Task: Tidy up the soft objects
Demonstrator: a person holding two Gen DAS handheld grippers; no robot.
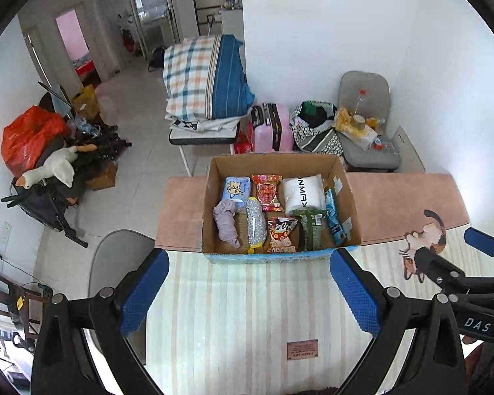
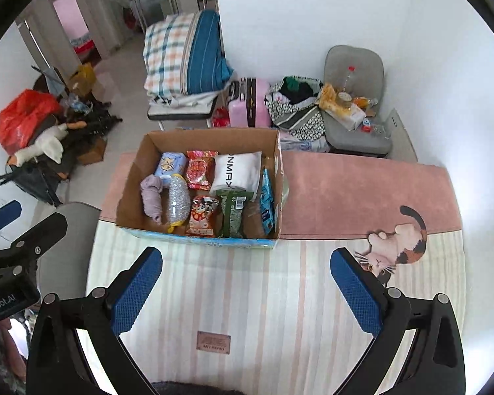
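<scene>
An open cardboard box [image 1: 210,197] [image 2: 133,177] stands on the table. Inside lie a rolled mauve cloth [image 1: 226,222] [image 2: 152,194], a silver scrub sponge [image 1: 256,224] [image 2: 178,199], a blue tissue pack [image 1: 235,188] [image 2: 170,164], red snack bags [image 1: 267,192] [image 2: 199,168], a white roll pack [image 1: 303,194] [image 2: 237,172], a green packet [image 1: 309,228] [image 2: 232,210] and a blue packet [image 1: 334,217] [image 2: 266,200]. My left gripper [image 1: 247,293] is open and empty, held above the striped cloth short of the box. My right gripper [image 2: 245,288] is open and empty, to the box's right.
The table carries a striped cloth [image 1: 247,312] [image 2: 247,296] with a cat picture [image 1: 425,243] [image 2: 395,247] and a pink band [image 1: 405,204] [image 2: 362,191]. A grey chair [image 1: 115,256] stands at the left edge. Beyond are a folded quilt [image 1: 204,79], a pink suitcase [image 1: 273,128] and a cluttered chair [image 1: 365,125].
</scene>
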